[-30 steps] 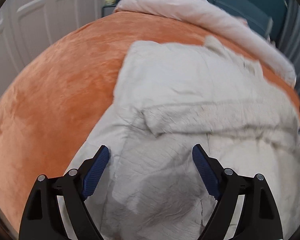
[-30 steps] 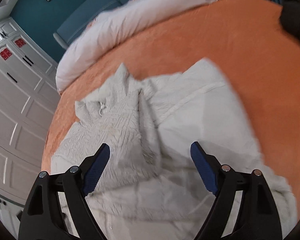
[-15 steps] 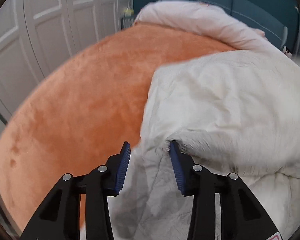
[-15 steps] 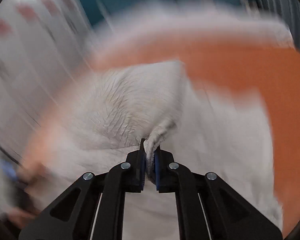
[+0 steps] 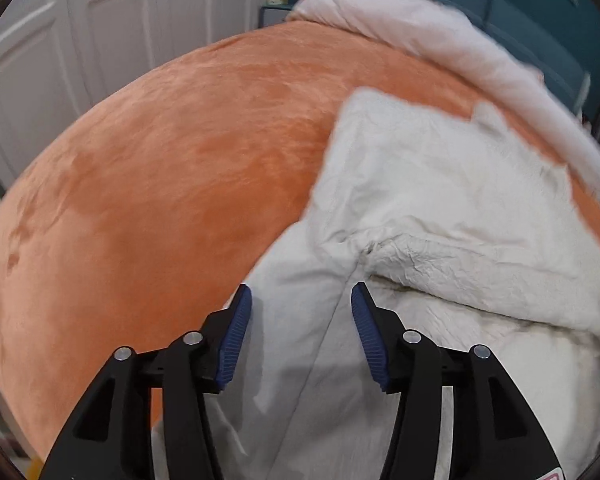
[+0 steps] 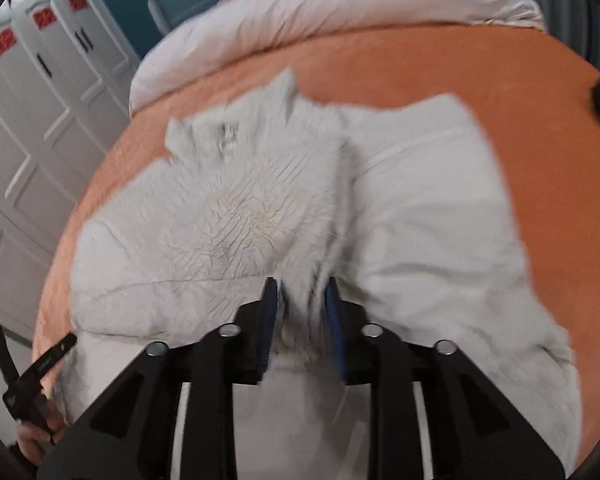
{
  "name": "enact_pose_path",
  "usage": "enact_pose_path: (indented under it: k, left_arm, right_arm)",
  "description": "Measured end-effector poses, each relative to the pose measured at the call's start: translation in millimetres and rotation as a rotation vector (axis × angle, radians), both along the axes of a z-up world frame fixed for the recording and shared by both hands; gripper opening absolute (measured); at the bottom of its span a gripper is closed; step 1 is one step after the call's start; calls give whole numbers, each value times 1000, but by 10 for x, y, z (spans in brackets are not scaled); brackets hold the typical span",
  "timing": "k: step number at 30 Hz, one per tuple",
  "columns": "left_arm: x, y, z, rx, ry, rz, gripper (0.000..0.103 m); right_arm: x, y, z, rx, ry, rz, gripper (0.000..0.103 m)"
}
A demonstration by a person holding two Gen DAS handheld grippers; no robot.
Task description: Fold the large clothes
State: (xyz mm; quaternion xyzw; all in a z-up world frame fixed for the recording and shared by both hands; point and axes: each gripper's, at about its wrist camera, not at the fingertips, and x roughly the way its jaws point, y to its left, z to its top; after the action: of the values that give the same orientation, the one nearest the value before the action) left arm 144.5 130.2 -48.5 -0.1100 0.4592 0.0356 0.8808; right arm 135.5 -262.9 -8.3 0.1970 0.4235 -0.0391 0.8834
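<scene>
Garment [image 6: 260,208] on bed [image 5: 160,184] mid-fold: left gripper [image 5: 302,300] jaws reopening, empty; right gripper [image 6: 302,292] jaws easing apart around fabric. Next: regrasp an edge.

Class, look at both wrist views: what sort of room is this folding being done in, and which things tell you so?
Most likely a bedroom. A bed with an orange plush blanket fills both views, a pale rolled duvet lies along its far end before a teal headboard, and white panelled wardrobe doors stand alongside.
</scene>
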Motion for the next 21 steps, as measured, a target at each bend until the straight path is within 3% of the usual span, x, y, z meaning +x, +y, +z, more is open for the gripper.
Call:
enact_pose_path:
  k: [4,8,11,14,19,21]
  left_arm:
    - [-53,45,386,-29,-97,8,53]
    - [235,-216,747,-47,-183,-28,60]
    - [448,-468,829,-55,-206,-61,65]
    - [744,-764,672,-1,-199,-96,65]
    - [1037,-923,133,35,-90,-89,65]
    - [1067,-921,-61,50,-70,-89,68]
  right_arm:
    - [-112,1,316,-83,-84,14,23]
    - [459,305,559,-62,-135,99,21]
    - [693,582,560,-103,-144,164,21]
    - [920,793,375,-134,-114,203,21]
    - [1123,898,-144,-164,-21,223,20]
    - [1128,896,-293,-165,-27,231,19]
